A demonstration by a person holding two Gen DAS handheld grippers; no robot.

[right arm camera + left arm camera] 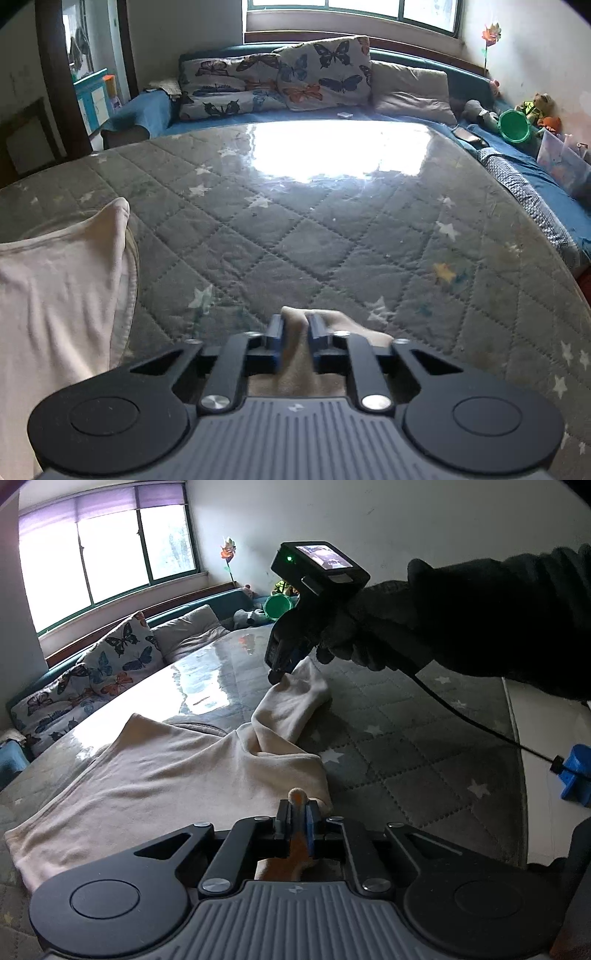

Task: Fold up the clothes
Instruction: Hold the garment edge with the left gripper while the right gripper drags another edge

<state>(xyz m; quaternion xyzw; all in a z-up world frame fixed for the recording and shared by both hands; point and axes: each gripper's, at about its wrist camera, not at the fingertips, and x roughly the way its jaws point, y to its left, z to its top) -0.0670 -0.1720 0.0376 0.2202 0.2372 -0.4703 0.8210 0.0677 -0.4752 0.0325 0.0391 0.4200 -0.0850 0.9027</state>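
A cream long-sleeved garment point(166, 771) lies spread on the grey quilted table cover point(406, 738). My left gripper point(297, 808) is shut on a fold of the garment near its underarm, low over the table. My right gripper point(282, 672), held by a dark-gloved hand, is shut on the sleeve end point(295, 698) and lifts it slightly. In the right wrist view my right gripper point(295, 328) pinches cream cloth point(295, 354) between its blue pads, and the garment's body point(62, 288) lies at the left.
The star-patterned cover point(332, 229) is under a glossy clear sheet. Butterfly cushions point(280, 81) and a grey pillow point(410, 92) sit on the blue bench behind. A green bucket point(514, 127) and toys are at the right. A blue part point(578, 775) hangs on the cable.
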